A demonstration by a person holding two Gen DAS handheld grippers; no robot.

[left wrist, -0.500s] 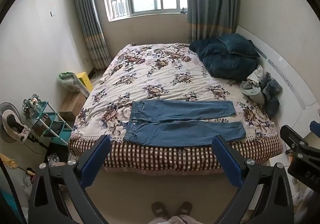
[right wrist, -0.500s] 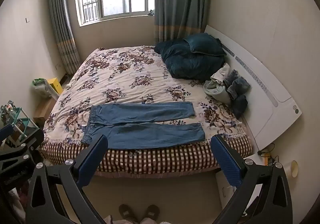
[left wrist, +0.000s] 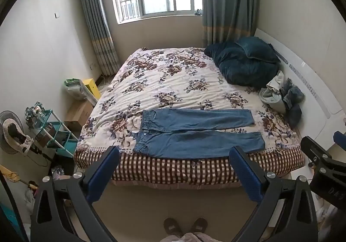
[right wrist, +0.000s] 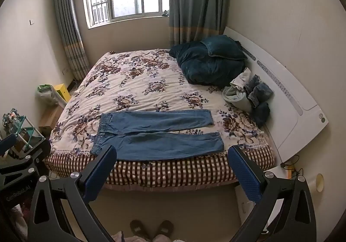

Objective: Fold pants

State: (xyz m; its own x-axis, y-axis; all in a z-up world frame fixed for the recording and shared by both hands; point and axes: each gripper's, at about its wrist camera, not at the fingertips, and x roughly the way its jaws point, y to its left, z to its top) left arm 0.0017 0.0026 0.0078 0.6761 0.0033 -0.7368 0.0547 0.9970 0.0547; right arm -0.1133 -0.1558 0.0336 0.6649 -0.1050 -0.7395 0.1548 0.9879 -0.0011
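Blue jeans (left wrist: 194,132) spread flat near the front edge of a flowered bed (left wrist: 173,82), waist to the left, legs side by side pointing right, left gripper (left wrist: 174,163) and right gripper (right wrist: 172,161) both wide apart, empty, above the floor short of the bed

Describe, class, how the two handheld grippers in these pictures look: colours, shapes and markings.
Both match. The left gripper and right gripper each have two black, angular finger arms with triangular cut-outs and silver round bolts, tipped with blue textured pads. In the right wrist view, the left gripper's black body carries pale lettering, too blurred to read surely. No cables or sleeves show.
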